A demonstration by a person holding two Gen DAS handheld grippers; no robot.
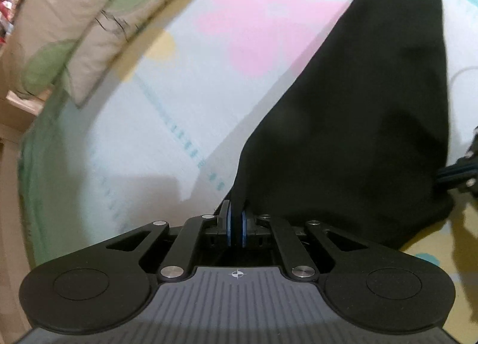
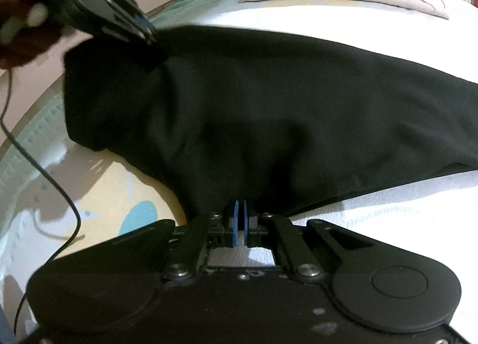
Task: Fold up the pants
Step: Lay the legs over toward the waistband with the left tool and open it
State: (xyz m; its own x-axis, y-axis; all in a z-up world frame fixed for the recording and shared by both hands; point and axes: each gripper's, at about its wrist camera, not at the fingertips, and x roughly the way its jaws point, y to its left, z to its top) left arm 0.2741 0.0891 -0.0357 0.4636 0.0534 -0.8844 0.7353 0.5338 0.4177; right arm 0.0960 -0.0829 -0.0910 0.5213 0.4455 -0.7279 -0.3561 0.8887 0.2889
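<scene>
Two grippers: left gripper (image 1: 236, 224) and right gripper (image 2: 240, 221) both pinch black pants (image 2: 269, 105).
Long axis: runs away rightward across the bedsheet (image 2: 373, 224).
Nearer the far edge: left.

You get soft indoor light, motion blur on the pillows (image 1: 74, 30) and the left gripper (image 2: 151, 35), fisheye bending at edges, grey shadows on the bedsheet (image 2: 98, 191).
</scene>
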